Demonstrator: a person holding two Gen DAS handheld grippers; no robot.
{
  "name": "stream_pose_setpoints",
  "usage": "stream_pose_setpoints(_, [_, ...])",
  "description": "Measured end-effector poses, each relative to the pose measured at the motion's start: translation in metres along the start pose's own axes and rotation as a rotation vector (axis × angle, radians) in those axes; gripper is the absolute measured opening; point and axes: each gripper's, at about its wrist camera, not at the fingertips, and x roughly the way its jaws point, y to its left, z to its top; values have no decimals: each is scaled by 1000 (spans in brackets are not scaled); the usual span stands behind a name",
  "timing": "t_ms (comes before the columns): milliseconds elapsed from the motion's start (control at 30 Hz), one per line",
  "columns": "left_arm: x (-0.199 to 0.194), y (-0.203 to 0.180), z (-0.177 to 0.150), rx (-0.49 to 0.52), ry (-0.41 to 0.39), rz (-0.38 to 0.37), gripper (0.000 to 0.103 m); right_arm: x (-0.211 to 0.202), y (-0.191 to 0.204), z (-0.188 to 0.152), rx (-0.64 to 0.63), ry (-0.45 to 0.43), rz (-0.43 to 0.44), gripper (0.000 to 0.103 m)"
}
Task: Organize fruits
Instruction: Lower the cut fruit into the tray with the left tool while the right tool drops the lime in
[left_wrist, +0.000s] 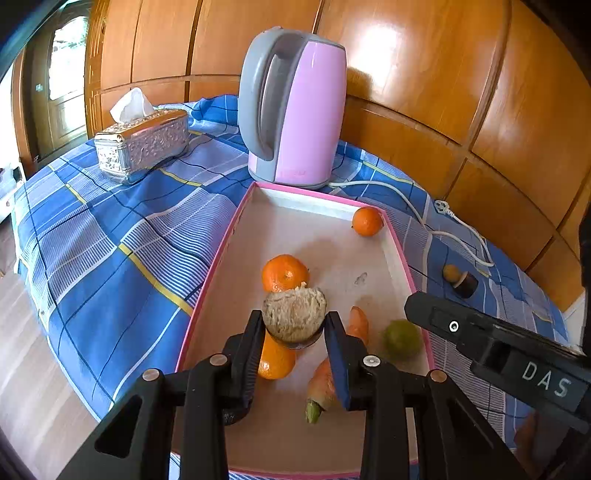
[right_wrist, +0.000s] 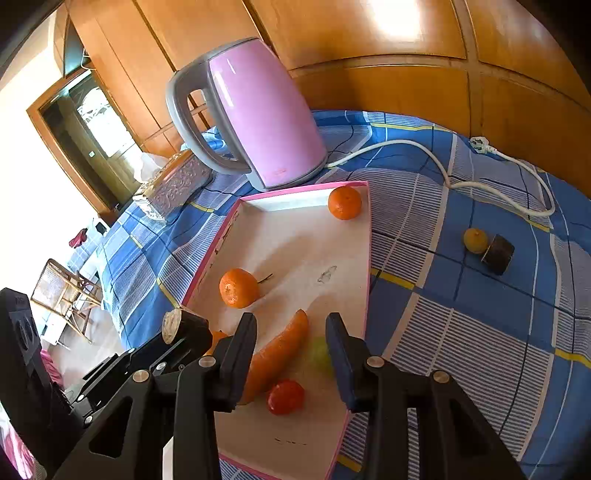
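Observation:
My left gripper is shut on a halved dark-skinned fruit with pale pulp, held above the pink-rimmed tray. In the tray lie three oranges, a carrot and a green fruit. My right gripper is open and empty above the tray's near right part, over the carrot, green fruit and a red tomato. The held half also shows at the left of the right wrist view.
A pink kettle stands behind the tray, its white cord trailing right. A silver tissue box sits at the back left. A small yellow fruit and a dark fruit half lie on the blue checked cloth right of the tray.

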Motion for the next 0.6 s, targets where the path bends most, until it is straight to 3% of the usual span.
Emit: stream_pose_setpoints(600, [-5, -2, -5, 10, 11, 4, 34, -12, -14, -33, 38, 26, -23, 39])
